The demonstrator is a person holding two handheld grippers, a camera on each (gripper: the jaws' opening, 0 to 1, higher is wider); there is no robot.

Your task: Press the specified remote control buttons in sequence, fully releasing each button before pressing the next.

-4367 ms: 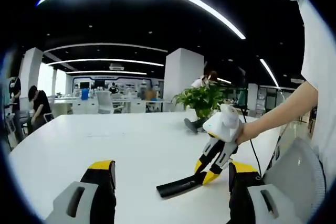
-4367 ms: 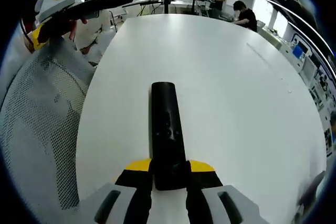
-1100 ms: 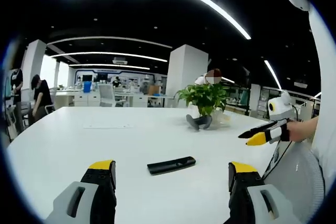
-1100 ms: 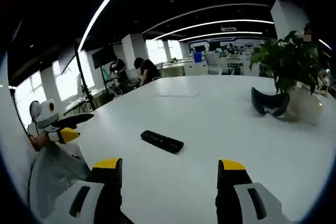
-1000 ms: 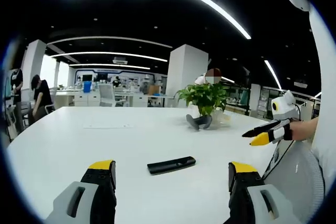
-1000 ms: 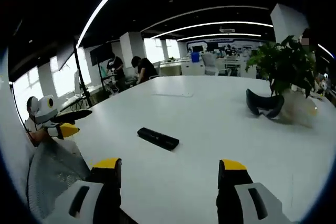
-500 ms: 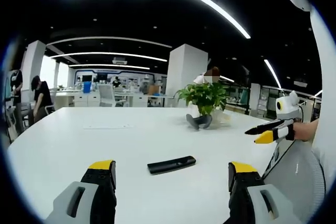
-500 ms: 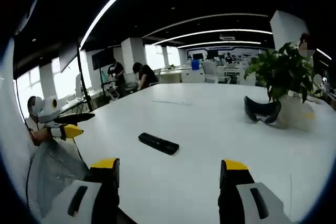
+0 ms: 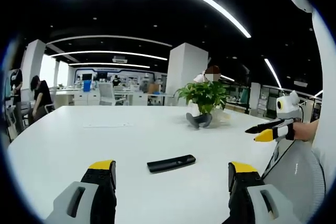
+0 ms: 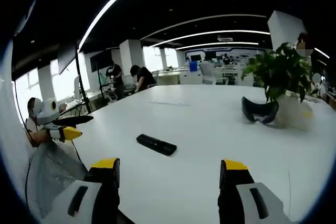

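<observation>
A black remote control [image 9: 171, 163] lies flat on the white table [image 9: 105, 135], alone and untouched. In the right gripper view the remote [image 10: 156, 144] rests ahead of the jaws and a little to the left. My left gripper [image 9: 170, 176] is open, its yellow-tipped jaws wide apart and held back from the remote. My right gripper [image 10: 169, 165] is open too, with nothing between its jaws. The right gripper [image 9: 269, 129] also hangs in the air at the far right of the left gripper view, held by a hand. The left gripper [image 10: 65, 126] floats at the left of the right gripper view.
A potted green plant [image 9: 205, 98] and a black curved object [image 9: 198, 121] stand at the table's far side, seen again as plant [image 10: 281, 74] and object [image 10: 260, 111]. A mesh chair back [image 10: 50, 174] sits near the table edge. People work at distant desks.
4.4 s ago my right gripper was shut on the remote's near end; now it is open and drawn back, and the remote lies free. Over the last second almost nothing moves.
</observation>
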